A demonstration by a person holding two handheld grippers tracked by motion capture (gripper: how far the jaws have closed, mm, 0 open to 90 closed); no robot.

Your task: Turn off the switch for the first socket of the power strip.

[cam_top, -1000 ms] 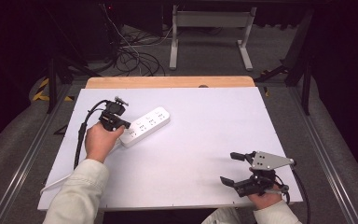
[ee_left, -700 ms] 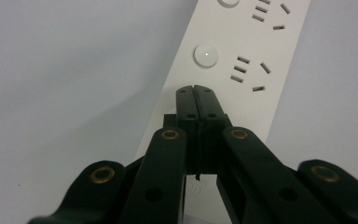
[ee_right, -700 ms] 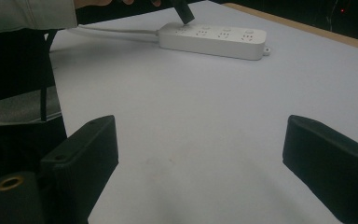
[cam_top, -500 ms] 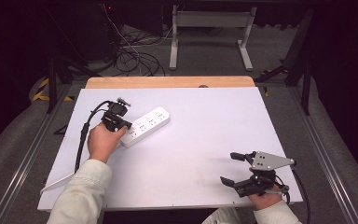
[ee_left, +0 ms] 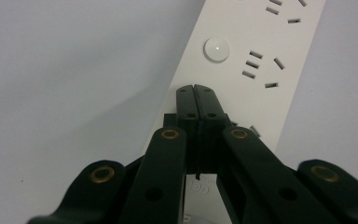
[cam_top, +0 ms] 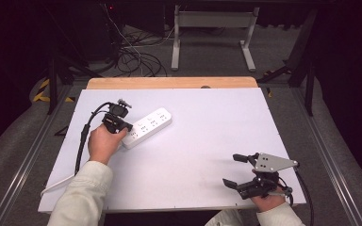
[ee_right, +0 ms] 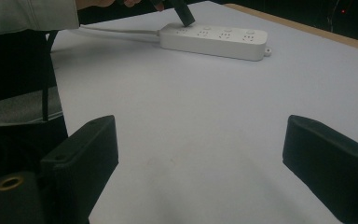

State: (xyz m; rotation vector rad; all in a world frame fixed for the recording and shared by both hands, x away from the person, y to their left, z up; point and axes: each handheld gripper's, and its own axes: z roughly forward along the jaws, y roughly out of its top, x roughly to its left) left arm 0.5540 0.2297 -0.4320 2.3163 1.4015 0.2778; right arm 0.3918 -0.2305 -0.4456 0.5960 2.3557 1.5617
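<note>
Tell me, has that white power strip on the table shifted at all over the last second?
No. In the high view the power strip lies at the same angle and the same distance from the table's wooden far edge as before, with the shut left gripper on its near end.

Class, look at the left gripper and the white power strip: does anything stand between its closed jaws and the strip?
Nothing visible does. The left gripper, jaws shut, has its tips right at the top of the power strip, just short of a round button.

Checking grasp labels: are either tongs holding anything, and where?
Nothing held. Left tongs are shut with tips over the power strip; contact unclear. Right tongs are open above the table.
</note>
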